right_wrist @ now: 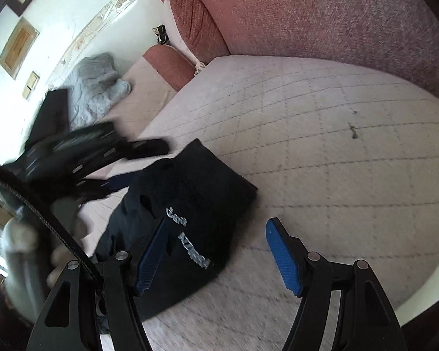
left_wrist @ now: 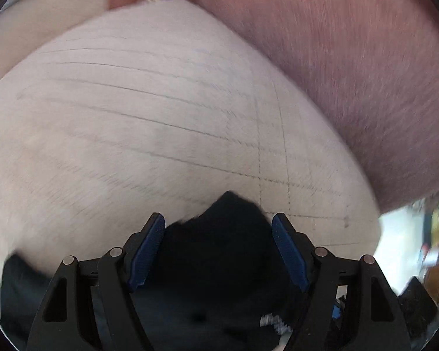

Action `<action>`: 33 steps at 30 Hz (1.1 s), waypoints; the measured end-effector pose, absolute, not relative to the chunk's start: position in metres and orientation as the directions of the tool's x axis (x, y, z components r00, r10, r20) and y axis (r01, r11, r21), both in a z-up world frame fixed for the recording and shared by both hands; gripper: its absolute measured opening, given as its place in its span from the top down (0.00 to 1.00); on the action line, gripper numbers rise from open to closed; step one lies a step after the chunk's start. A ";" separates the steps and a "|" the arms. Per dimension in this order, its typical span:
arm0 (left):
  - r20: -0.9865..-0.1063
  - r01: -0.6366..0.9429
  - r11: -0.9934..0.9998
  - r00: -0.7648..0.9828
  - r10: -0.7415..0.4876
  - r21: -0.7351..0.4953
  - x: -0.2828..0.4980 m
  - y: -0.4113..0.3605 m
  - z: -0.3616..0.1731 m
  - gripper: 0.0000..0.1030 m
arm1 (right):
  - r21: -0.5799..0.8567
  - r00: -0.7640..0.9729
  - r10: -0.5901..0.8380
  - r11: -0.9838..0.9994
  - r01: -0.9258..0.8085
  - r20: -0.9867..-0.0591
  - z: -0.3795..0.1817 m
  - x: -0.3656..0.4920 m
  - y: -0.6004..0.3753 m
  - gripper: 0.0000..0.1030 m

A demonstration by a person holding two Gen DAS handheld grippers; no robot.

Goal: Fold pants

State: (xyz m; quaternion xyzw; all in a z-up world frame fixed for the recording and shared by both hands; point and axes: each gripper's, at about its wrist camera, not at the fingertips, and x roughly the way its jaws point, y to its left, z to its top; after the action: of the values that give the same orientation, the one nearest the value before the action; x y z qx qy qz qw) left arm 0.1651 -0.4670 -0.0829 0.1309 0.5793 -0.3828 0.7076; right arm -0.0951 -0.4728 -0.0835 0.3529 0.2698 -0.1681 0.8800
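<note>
Black pants with white lettering lie folded in a compact bundle on a pale quilted sofa cushion. My right gripper is open, its left finger over the lettering and its right finger over bare cushion. My left gripper, blurred and held by a hand, hovers open at the bundle's far left corner. In the left wrist view the left gripper is open above the pants. The dark cloth shows between its fingers, and the pads do not press on it.
A reddish sofa backrest rises behind the cushion, with an armrest bolster at its far left. A crumpled grey garment lies on the neighbouring seat. A white wall with framed pictures stands beyond it.
</note>
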 end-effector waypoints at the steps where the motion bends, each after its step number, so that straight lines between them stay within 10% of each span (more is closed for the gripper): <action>1: -0.936 0.713 0.666 0.036 -0.349 -0.220 0.164 -0.479 -0.089 0.27 | 0.536 0.802 -0.106 0.692 0.484 -0.588 -0.084 -0.093 -0.473 0.28; 4: -0.965 0.755 0.644 0.063 -0.255 -0.121 0.155 -0.501 -0.101 0.31 | 0.526 0.809 -0.106 0.710 0.468 -0.578 -0.084 -0.084 -0.470 0.27; 6: -0.963 0.783 0.617 0.102 -0.249 -0.076 0.146 -0.504 -0.095 0.59 | 0.515 0.810 -0.083 0.732 0.445 -0.581 -0.085 -0.074 -0.465 0.27; 8: -0.952 0.783 0.610 0.080 -0.295 -0.123 0.144 -0.496 -0.083 0.77 | 0.492 0.799 -0.072 0.754 0.436 -0.597 -0.085 -0.066 -0.460 0.43; 9: -0.945 0.782 0.607 0.077 -0.317 -0.139 0.142 -0.490 -0.077 0.80 | 0.503 0.797 -0.048 0.753 0.425 -0.602 -0.086 -0.063 -0.459 0.70; 21: -0.752 0.617 0.664 0.171 -0.637 -0.423 0.137 -0.298 0.019 0.81 | 0.272 0.855 0.037 0.954 0.124 -0.517 -0.012 -0.057 -0.336 0.79; 33: -0.625 0.244 0.689 0.294 -0.723 -0.683 0.165 -0.085 -0.058 0.81 | -0.119 0.738 0.060 0.975 -0.188 -0.672 -0.064 0.017 -0.162 0.79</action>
State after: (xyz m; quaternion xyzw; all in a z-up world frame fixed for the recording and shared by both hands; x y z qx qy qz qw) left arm 0.1651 -0.0854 -0.0583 -0.2380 0.5041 -0.3147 0.7682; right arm 0.0173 -0.1621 -0.0635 -0.0898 0.3559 0.0670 0.9278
